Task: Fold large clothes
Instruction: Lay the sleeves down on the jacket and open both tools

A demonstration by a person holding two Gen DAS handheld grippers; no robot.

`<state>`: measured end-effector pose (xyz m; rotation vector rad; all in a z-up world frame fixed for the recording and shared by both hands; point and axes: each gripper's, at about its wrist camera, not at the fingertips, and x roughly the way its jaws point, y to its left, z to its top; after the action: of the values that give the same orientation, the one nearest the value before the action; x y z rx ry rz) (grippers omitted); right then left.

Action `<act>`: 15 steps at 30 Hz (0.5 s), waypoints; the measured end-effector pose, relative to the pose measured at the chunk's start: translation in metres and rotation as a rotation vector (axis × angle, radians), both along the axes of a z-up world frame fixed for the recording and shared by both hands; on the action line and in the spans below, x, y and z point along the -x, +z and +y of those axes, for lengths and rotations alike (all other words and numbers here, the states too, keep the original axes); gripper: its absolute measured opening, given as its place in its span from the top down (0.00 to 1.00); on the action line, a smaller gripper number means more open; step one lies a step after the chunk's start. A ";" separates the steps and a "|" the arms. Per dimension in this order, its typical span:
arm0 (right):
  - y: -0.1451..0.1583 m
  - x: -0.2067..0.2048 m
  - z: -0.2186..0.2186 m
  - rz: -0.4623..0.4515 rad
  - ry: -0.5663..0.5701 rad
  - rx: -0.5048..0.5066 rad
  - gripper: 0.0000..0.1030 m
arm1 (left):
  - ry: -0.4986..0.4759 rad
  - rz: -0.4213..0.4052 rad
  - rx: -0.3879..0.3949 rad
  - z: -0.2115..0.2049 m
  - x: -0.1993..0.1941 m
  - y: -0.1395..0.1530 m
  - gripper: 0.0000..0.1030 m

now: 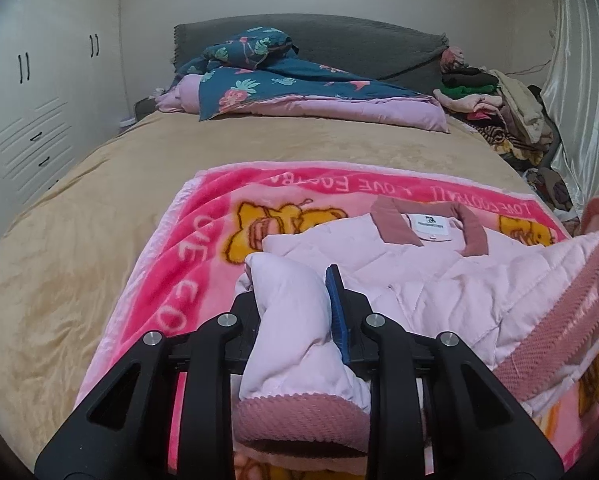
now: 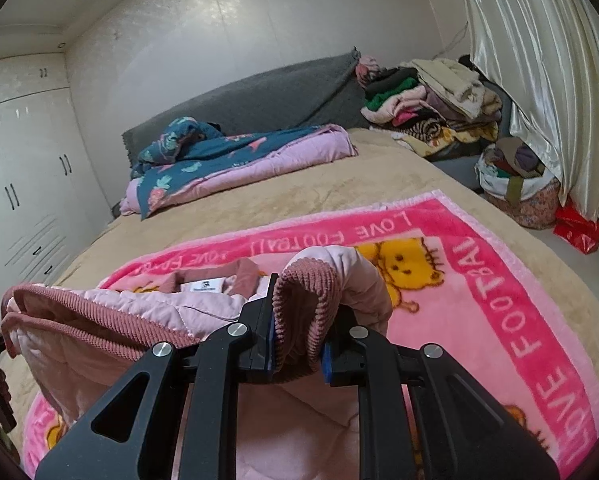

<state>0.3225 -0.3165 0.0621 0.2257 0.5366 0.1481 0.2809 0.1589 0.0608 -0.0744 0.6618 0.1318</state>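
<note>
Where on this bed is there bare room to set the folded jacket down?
Free: the tan bedspread between the pink blanket and the blue floral quilt, and the strip left of the blanket toward the wardrobe. Crowded: the clothes pile by the curtain, and the blanket's middle, under the jacket.

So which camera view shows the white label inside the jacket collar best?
The left wrist view: the white label faces the camera, framed whole by the dusty-pink collar. In the right wrist view the label is smaller, seen low and partly behind the raised jacket.
</note>
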 end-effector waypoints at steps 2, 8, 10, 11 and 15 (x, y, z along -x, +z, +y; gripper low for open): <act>-0.005 -0.007 0.000 0.014 -0.008 0.005 0.85 | 0.008 -0.010 0.008 0.000 -0.001 -0.002 0.79; -0.023 -0.028 0.004 0.064 -0.041 0.022 0.85 | 0.004 -0.043 0.049 -0.001 0.000 -0.003 0.60; -0.029 -0.035 0.007 0.084 -0.058 0.023 0.85 | 0.001 -0.055 0.067 -0.002 0.002 -0.002 0.53; -0.033 -0.038 0.008 0.094 -0.064 0.024 0.85 | 0.001 -0.061 0.075 -0.003 0.003 -0.002 0.50; -0.045 -0.052 0.011 0.129 -0.083 0.022 0.85 | 0.000 -0.092 0.102 -0.008 0.008 0.002 0.43</act>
<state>0.3740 -0.3057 0.0172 0.2365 0.6559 0.0468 0.2729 0.1511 0.0630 -0.1771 0.5765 0.0939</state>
